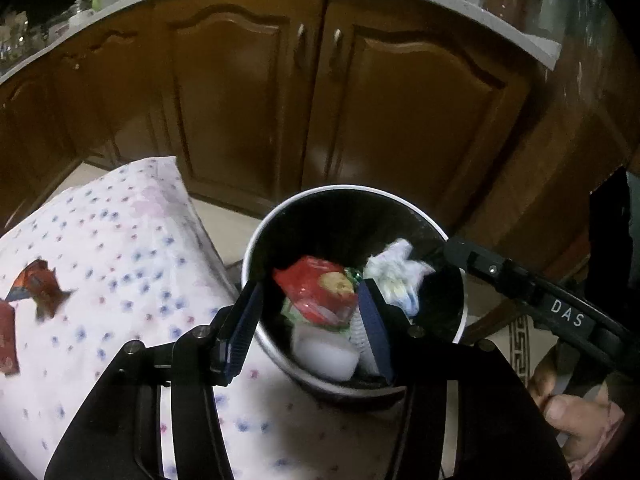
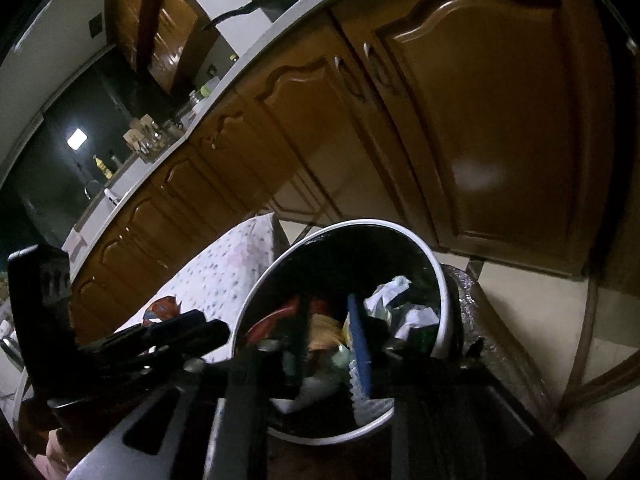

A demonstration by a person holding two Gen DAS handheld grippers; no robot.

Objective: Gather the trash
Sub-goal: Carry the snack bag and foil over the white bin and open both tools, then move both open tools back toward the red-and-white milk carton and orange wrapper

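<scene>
A round white-rimmed bin with a dark inside stands on the floor between brown wooden cabinet doors at the far side and a surface under a white dotted cloth on the left. It holds a red snack wrapper, crumpled white paper and a white plastic tub. Another torn red wrapper lies on the cloth. Above the bin, the left gripper has jaws partly open and empty; the right gripper likewise grips nothing.
</scene>
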